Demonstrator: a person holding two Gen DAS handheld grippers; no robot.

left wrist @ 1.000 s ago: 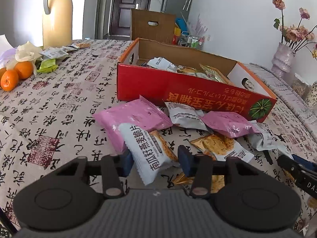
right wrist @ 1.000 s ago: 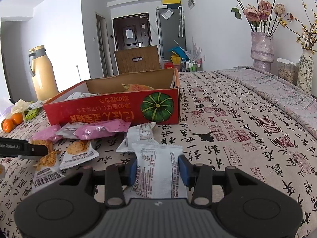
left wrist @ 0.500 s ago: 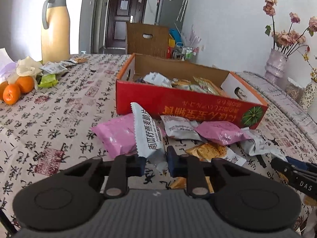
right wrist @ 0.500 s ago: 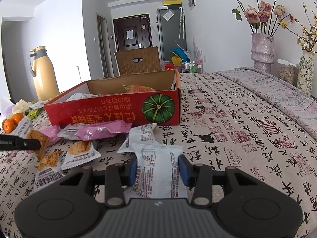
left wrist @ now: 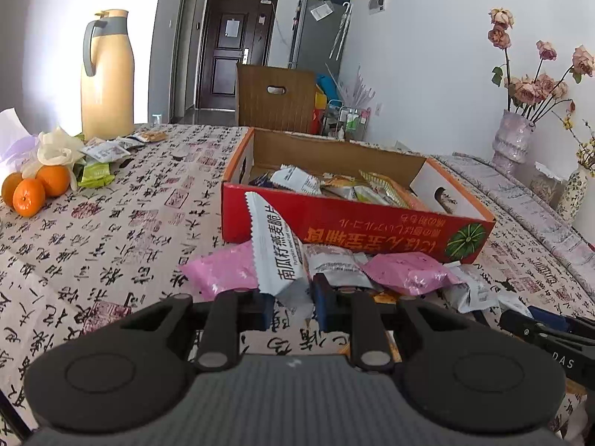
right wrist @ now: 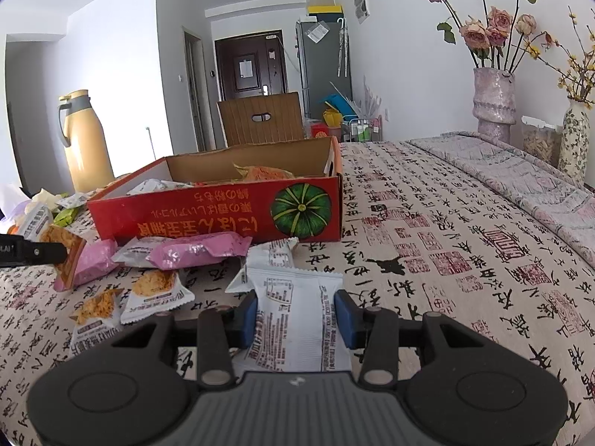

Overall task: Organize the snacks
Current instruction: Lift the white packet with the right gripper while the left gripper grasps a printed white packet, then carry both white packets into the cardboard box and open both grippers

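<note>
My left gripper (left wrist: 292,306) is shut on a white oat-crisp packet (left wrist: 275,252), which stands on edge above the patterned tablecloth. Behind it sits the red cardboard box (left wrist: 372,223) holding several snack packets. Two pink packets (left wrist: 223,271) and other loose snacks lie in front of the box. My right gripper (right wrist: 295,317) is shut on a flat white packet (right wrist: 293,293) low over the cloth, to the right of the loose pile. In the right wrist view the red box (right wrist: 208,219) is ahead on the left, and the left gripper's finger (right wrist: 37,252) shows at the far left with its packet (right wrist: 68,256).
A yellow thermos (left wrist: 108,78), oranges (left wrist: 33,189) and small packets sit at the table's far left. Vases with flowers (right wrist: 494,104) stand at the far right. A wooden chair back (left wrist: 277,98) rises behind the box. Bare cloth lies to the right of the box.
The left gripper closed on the oat-crisp packet and raised it off the pile, so the packet now stands on edge. The right gripper and its packet stayed still.
</note>
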